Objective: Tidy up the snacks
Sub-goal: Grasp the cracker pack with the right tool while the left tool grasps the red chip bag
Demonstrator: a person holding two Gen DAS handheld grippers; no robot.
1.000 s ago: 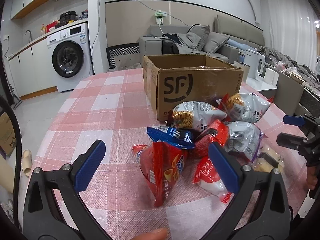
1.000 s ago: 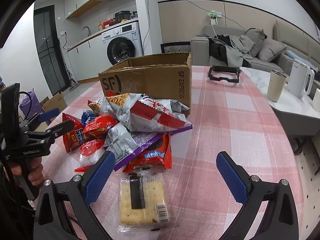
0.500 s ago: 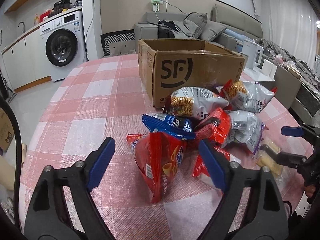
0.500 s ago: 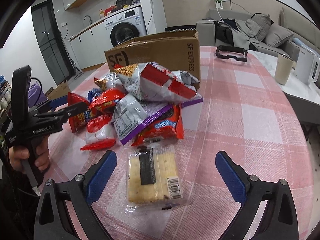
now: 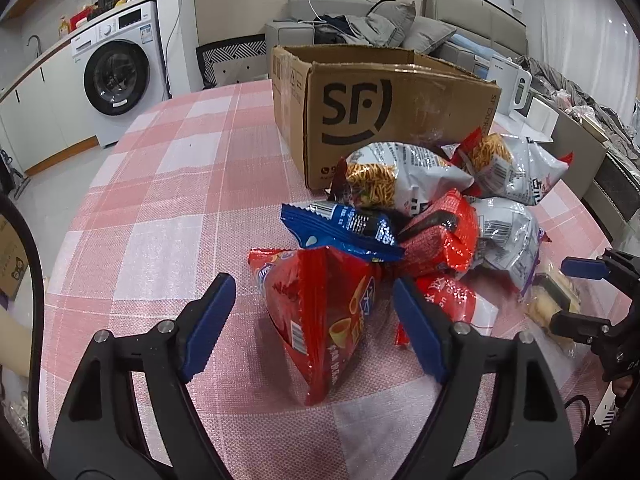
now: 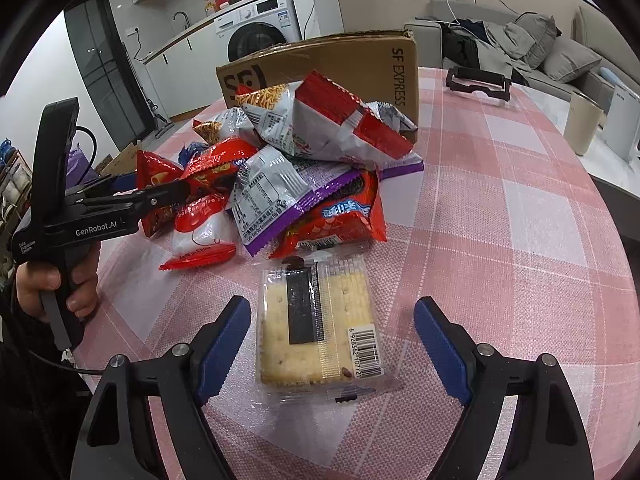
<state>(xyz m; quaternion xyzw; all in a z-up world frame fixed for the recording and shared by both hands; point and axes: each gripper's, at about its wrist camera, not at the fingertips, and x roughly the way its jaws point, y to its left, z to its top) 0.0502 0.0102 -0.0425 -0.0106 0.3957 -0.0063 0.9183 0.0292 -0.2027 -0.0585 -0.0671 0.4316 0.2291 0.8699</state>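
A pile of snack bags lies on the pink checked tablecloth in front of an open SF cardboard box. My left gripper is open, its fingers on either side of a red snack bag at the near edge of the pile. My right gripper is open around a clear pack of crackers lying flat on the cloth. The box also shows in the right wrist view. The left gripper shows at the left of the right wrist view.
A blue bag, noodle-snack bags and a purple-edged bag are stacked between box and grippers. A black holder lies on the far table. A beige cup and white kettle stand beside the table.
Both grippers have moved forward and down. The left now straddles the red bag; the right now straddles the cracker pack. The snacks have not moved.
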